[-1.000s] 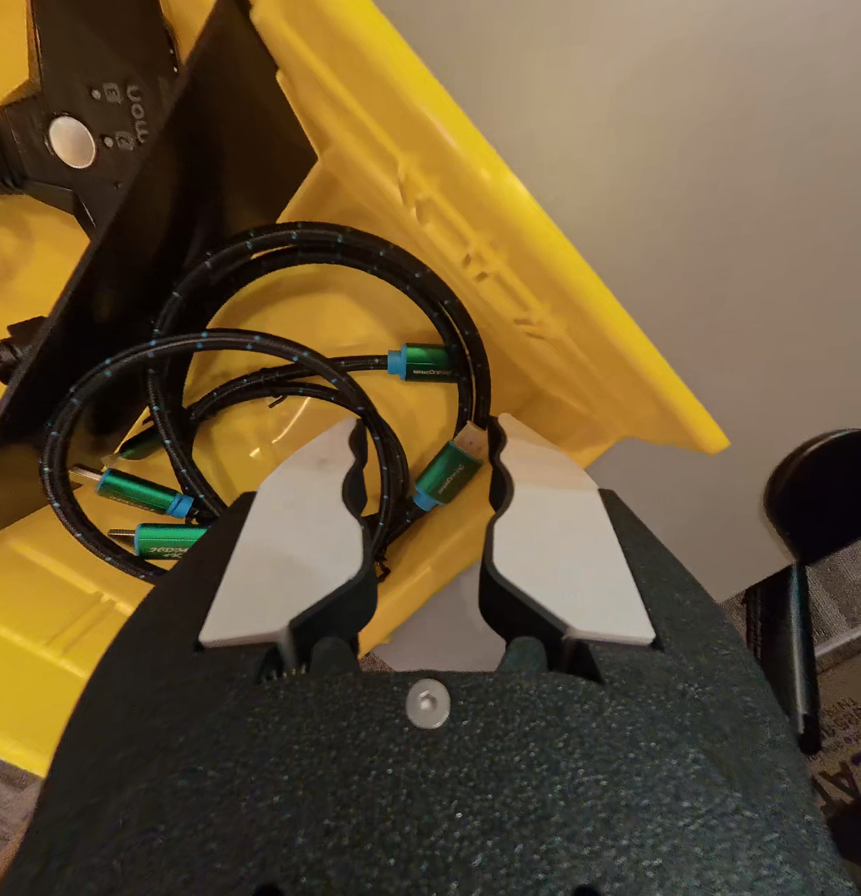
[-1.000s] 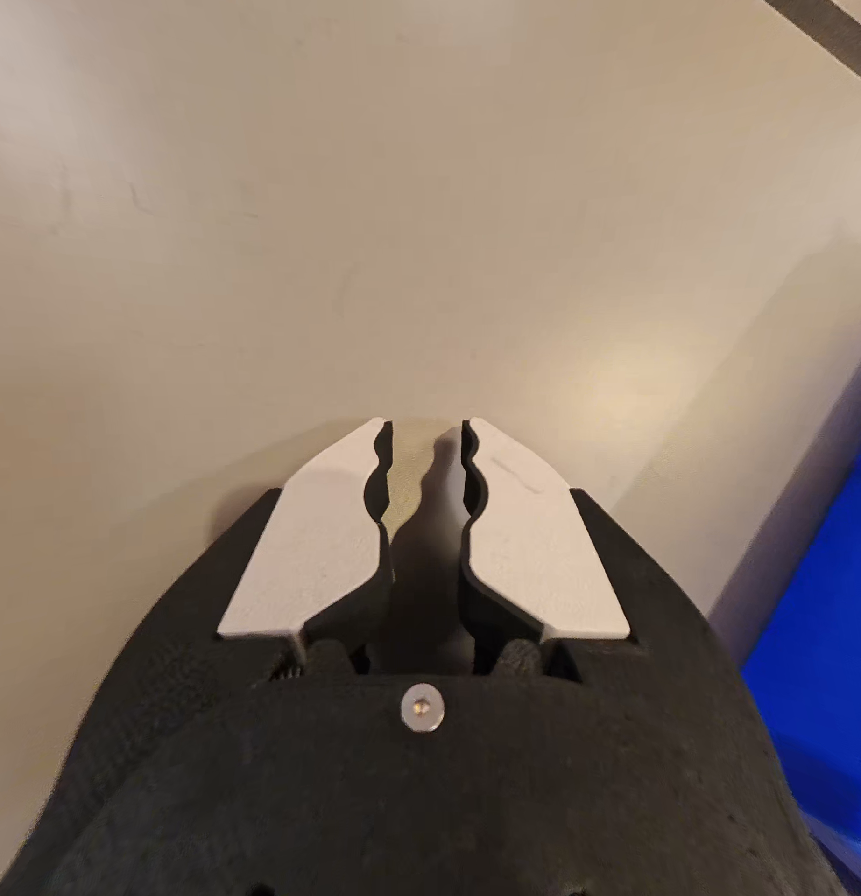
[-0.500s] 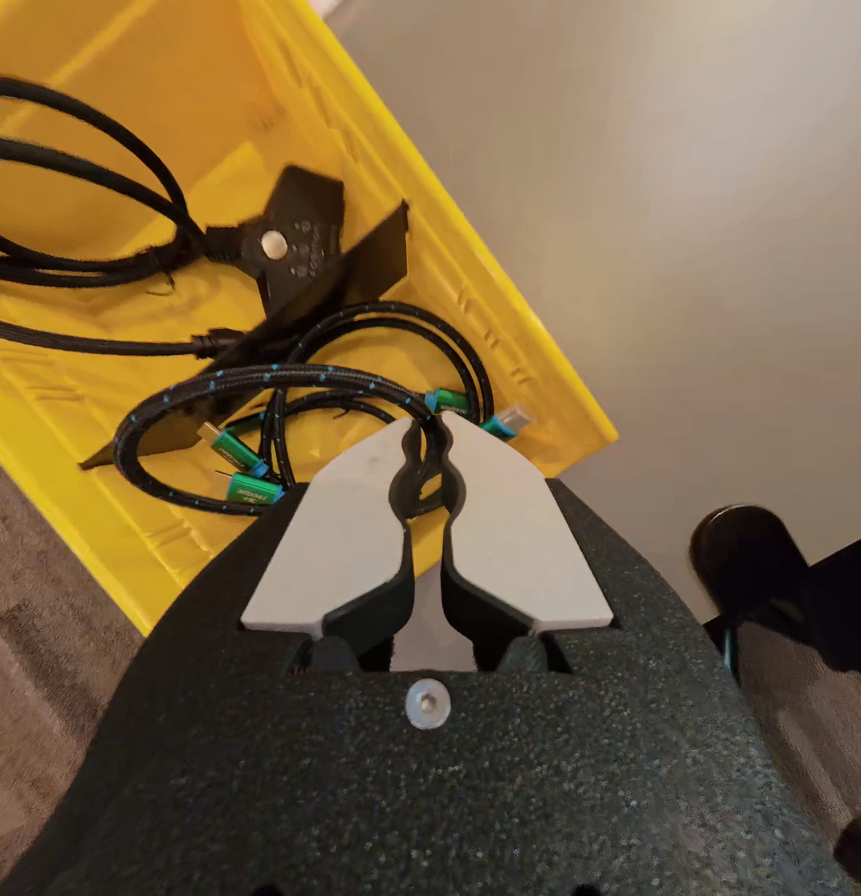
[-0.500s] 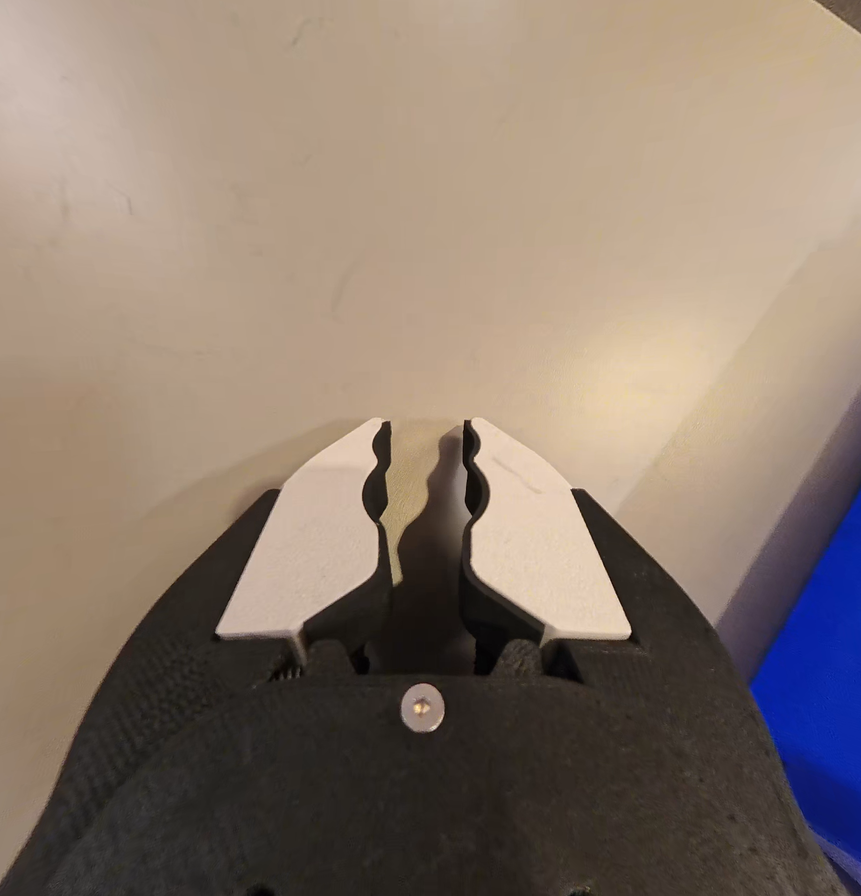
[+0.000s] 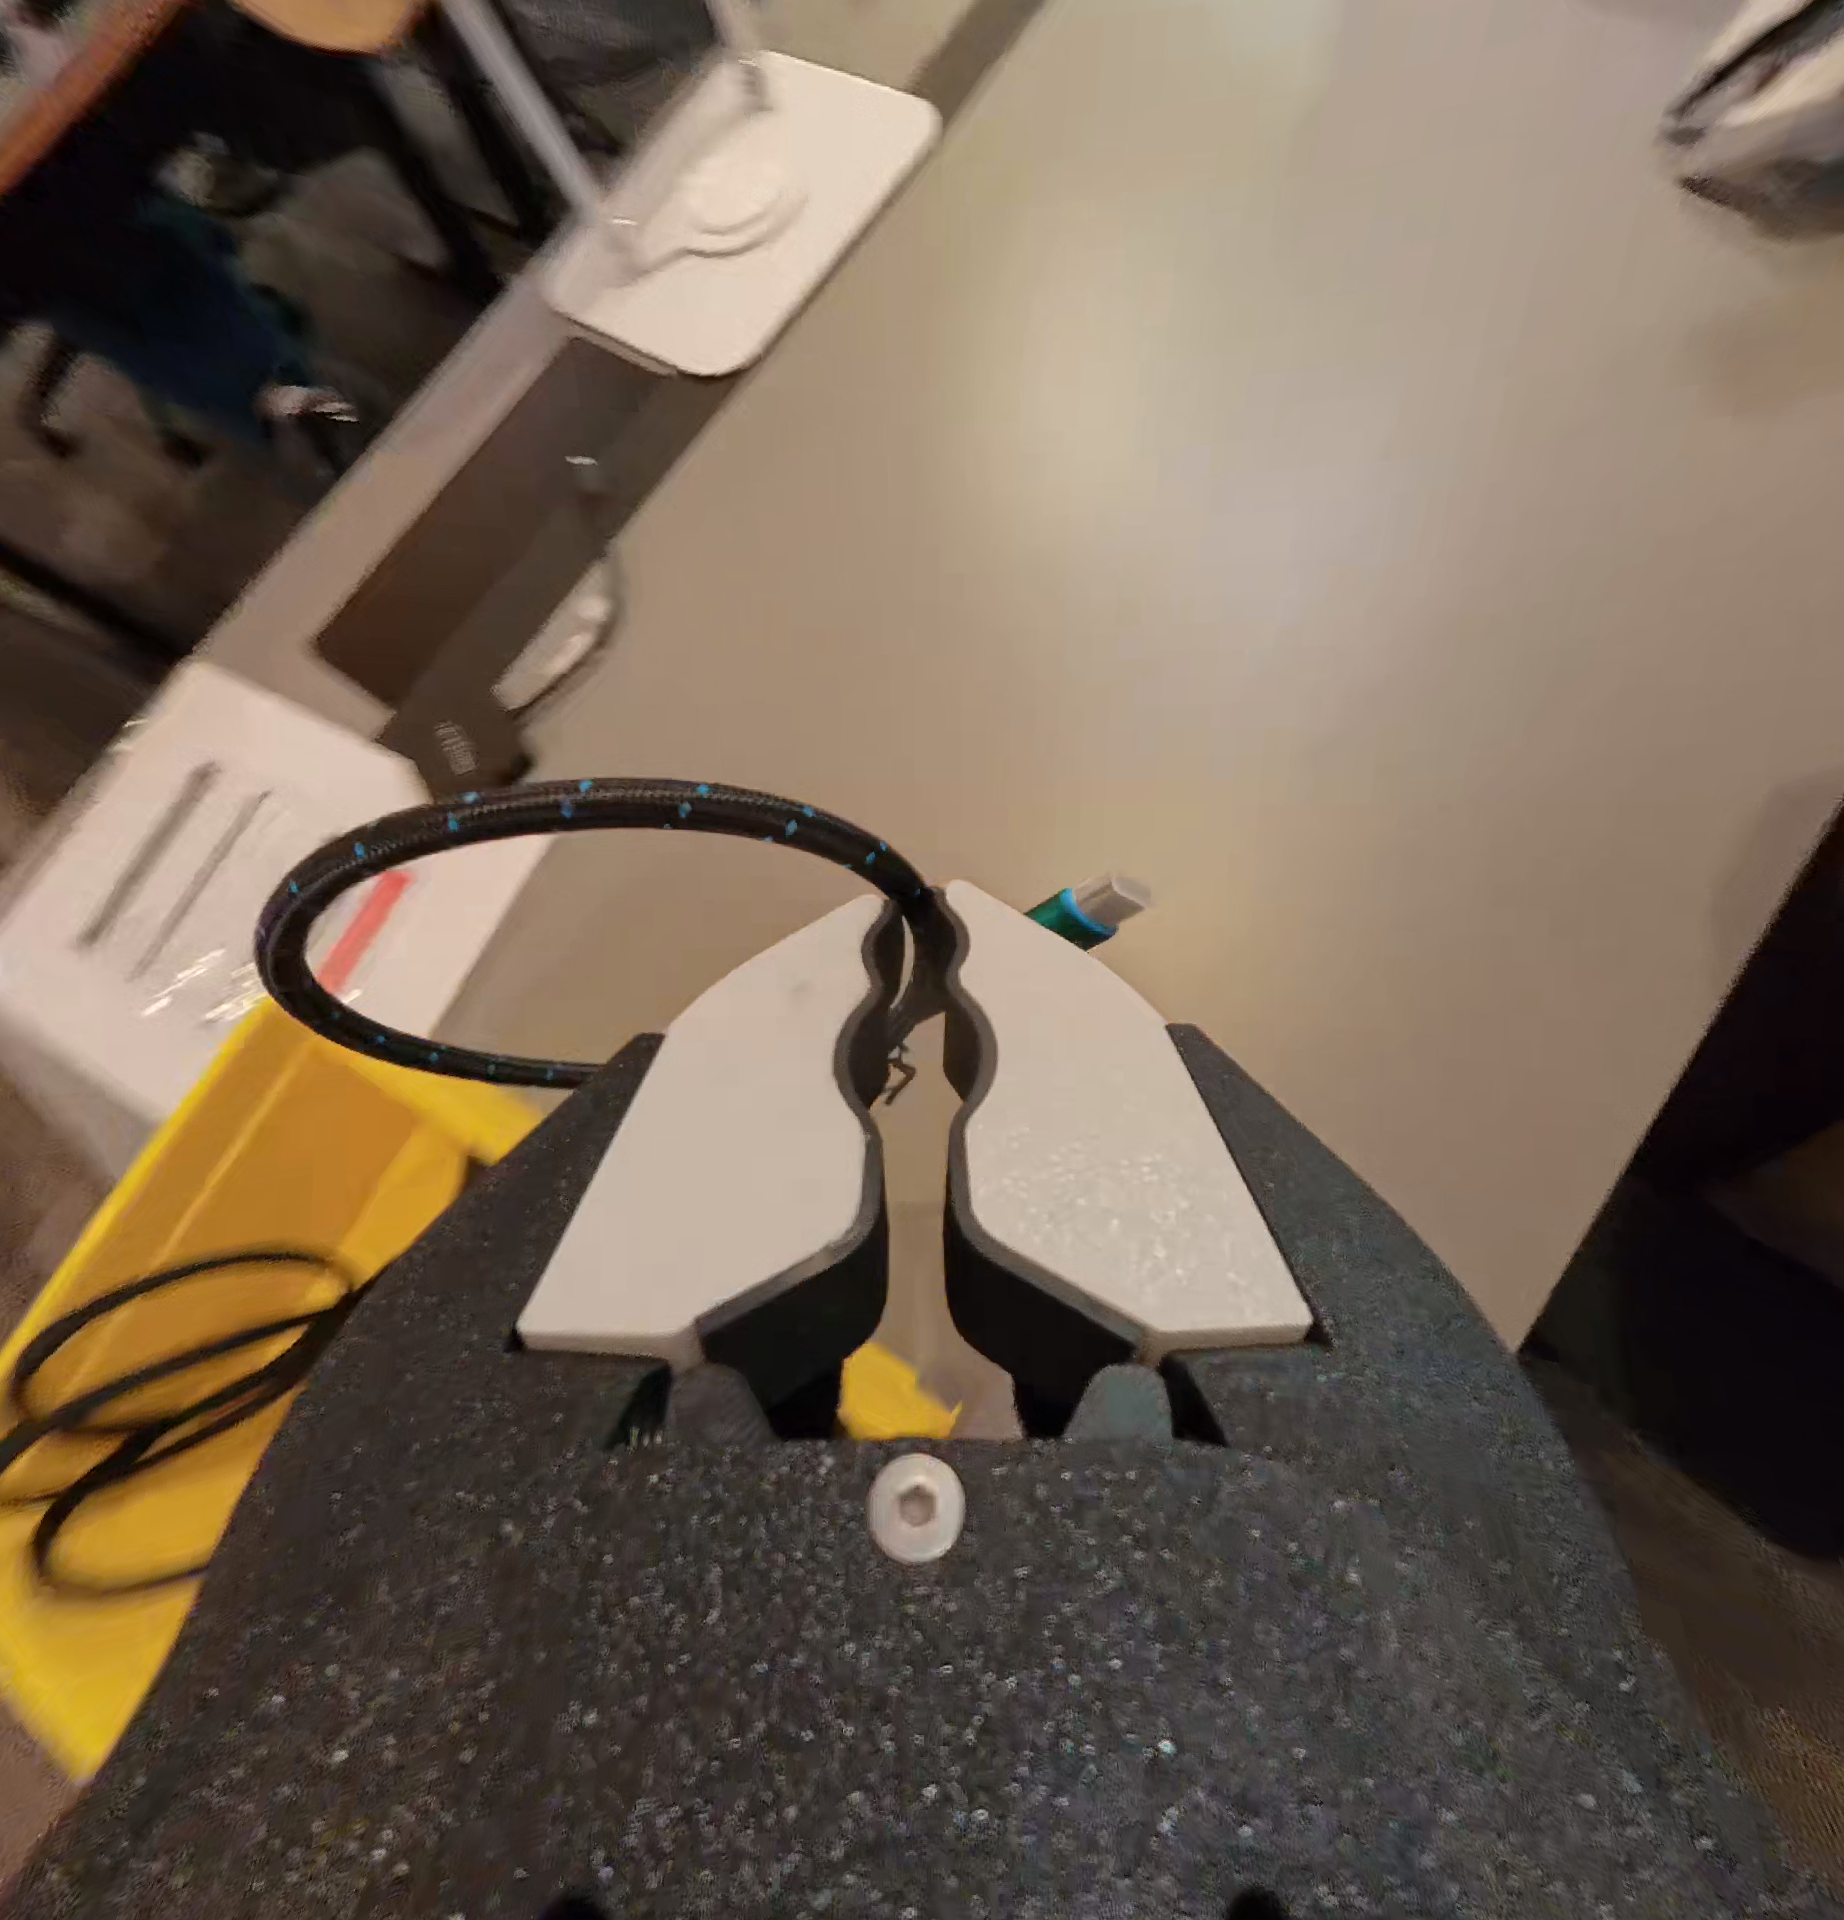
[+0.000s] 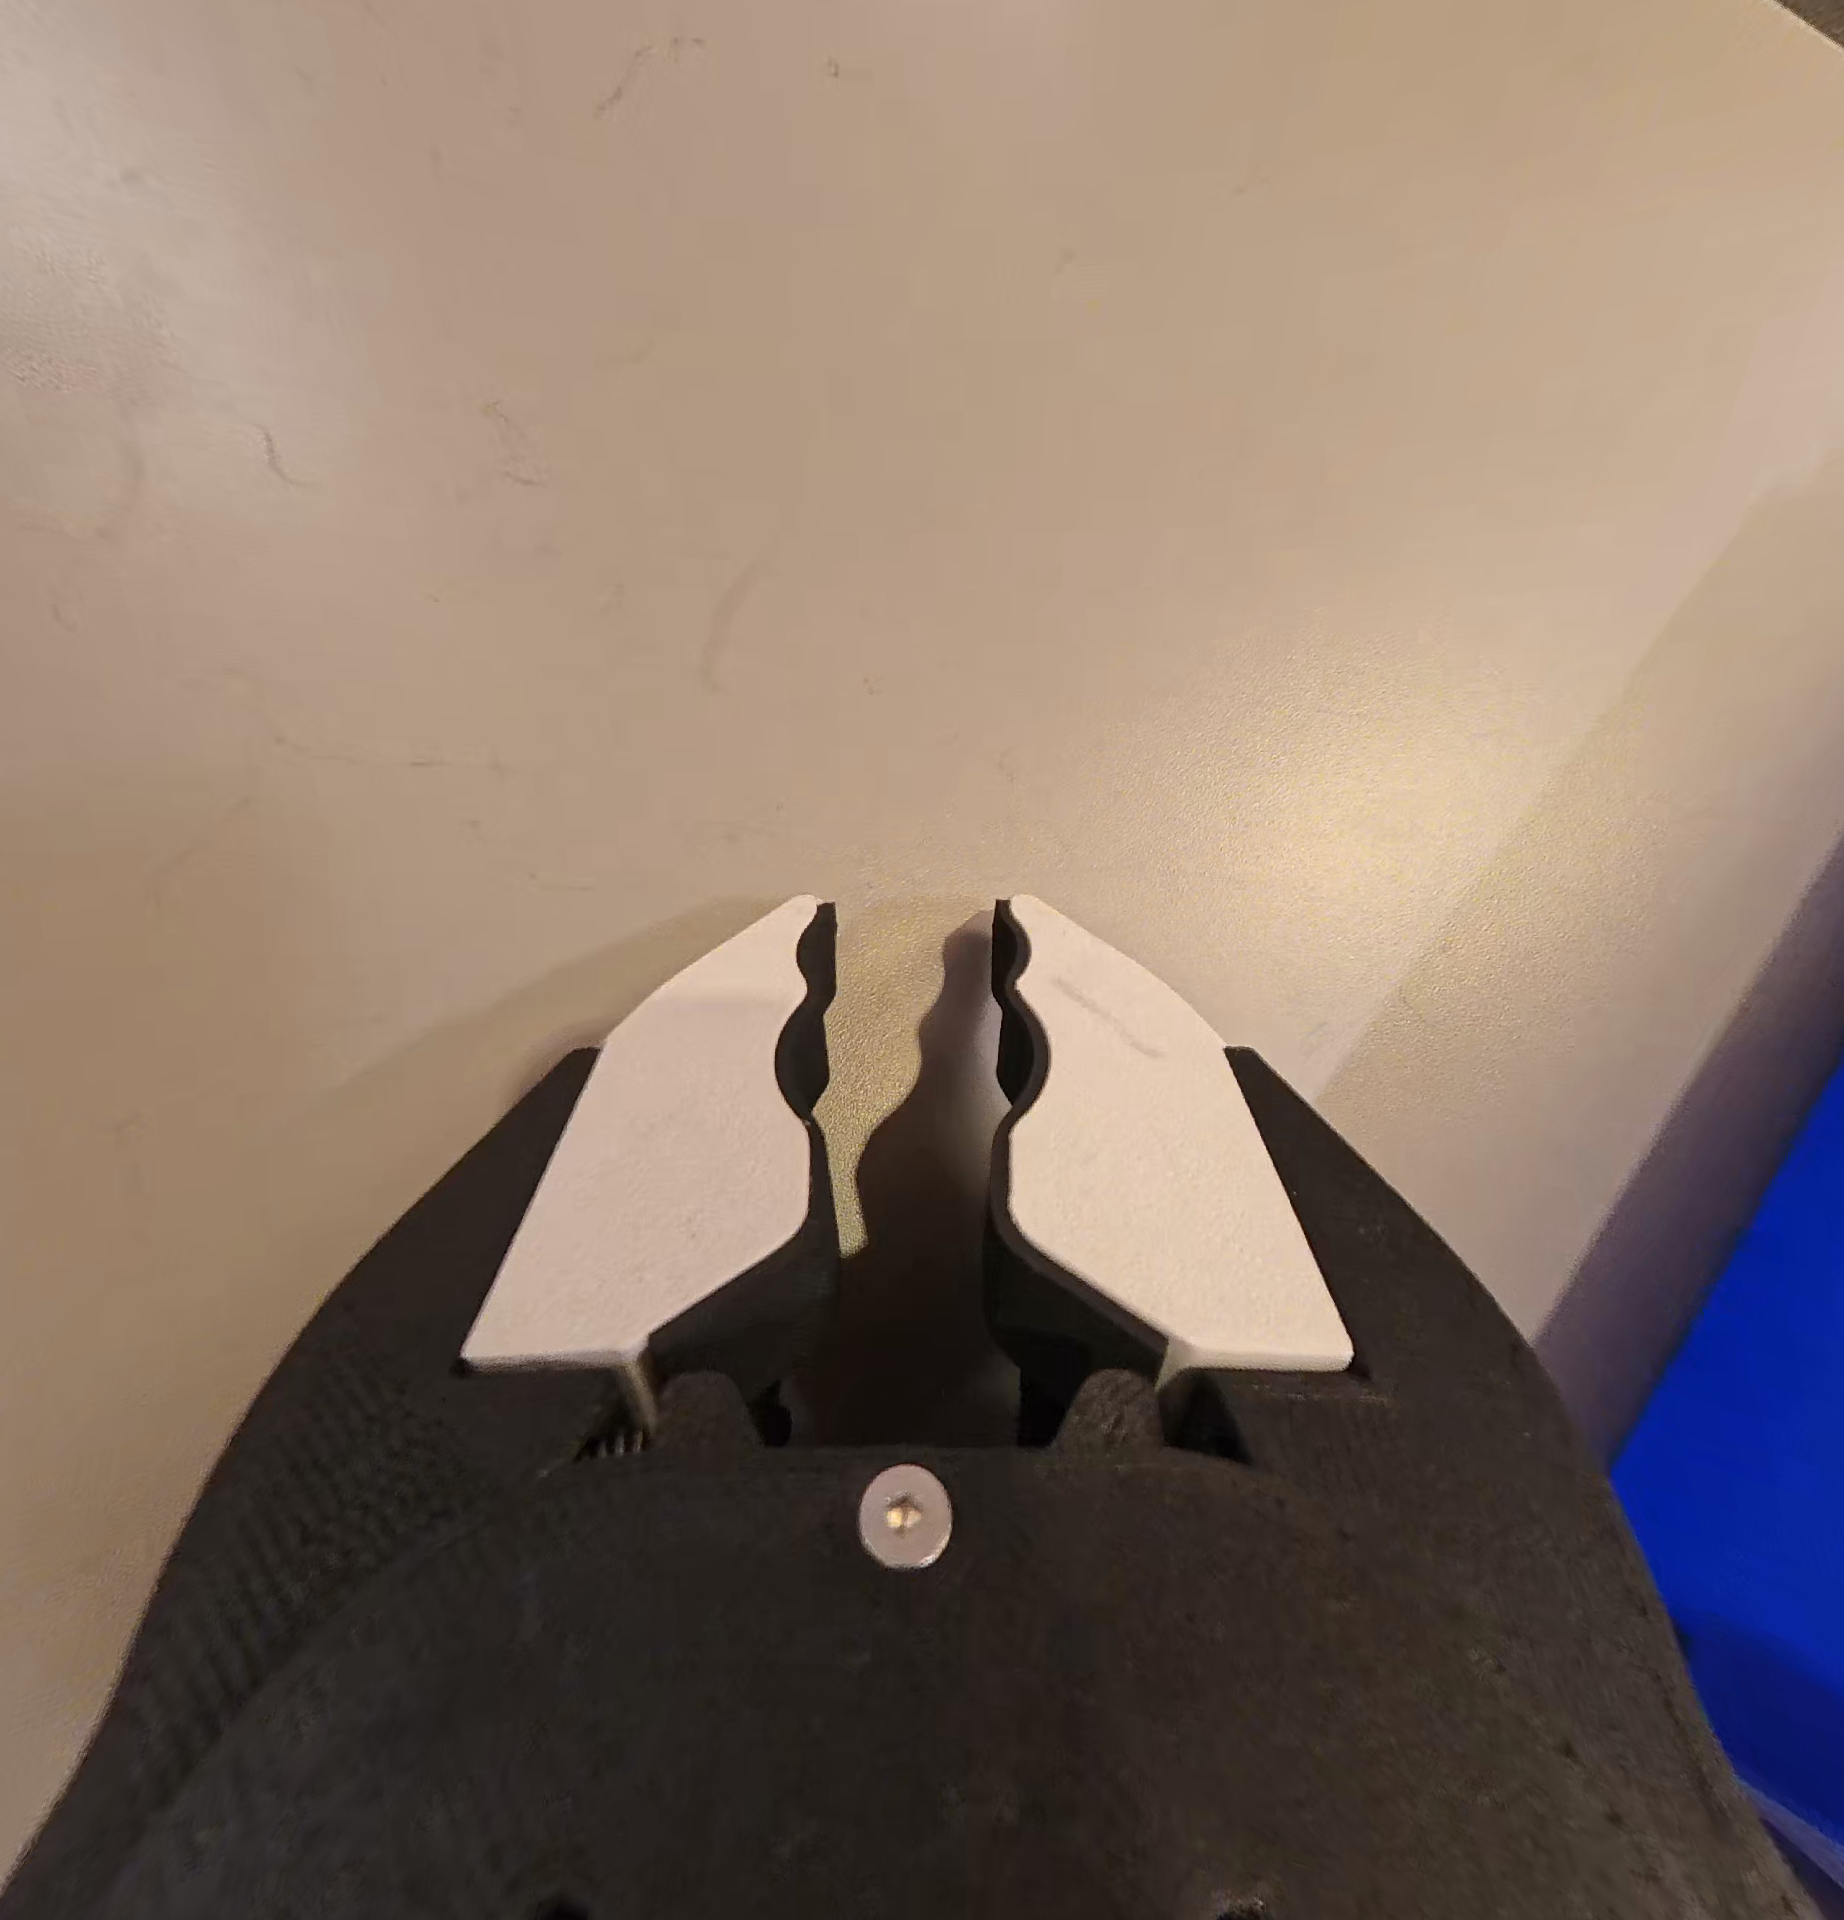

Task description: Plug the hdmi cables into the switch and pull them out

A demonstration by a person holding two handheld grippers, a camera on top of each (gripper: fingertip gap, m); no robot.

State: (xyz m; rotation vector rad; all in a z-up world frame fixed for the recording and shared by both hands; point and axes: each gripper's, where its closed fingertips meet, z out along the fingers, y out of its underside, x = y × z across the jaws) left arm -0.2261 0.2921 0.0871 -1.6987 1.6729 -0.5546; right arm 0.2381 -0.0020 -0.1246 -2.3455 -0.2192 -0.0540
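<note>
**Braided cable pinched in left gripper, right gripper bare**

Braided cable, black with blue flecks, clamped between the narrow jaws of the left gripper, both pads pressed against it near the tips. Loops out to the left and back under the left finger. Green connector with a silver plug sticking out just past the right fingertip. Held up above the beige tabletop. Below and to the left, a yellow bin with a thin black cord coiled inside. Beyond the bin, a white box, blurred. Farther back on the table, a white pad.

Right gripper with jaws partly apart, nothing between the pads, just above a bare beige surface. Blue object at the right edge, well apart from the fingers.
</note>
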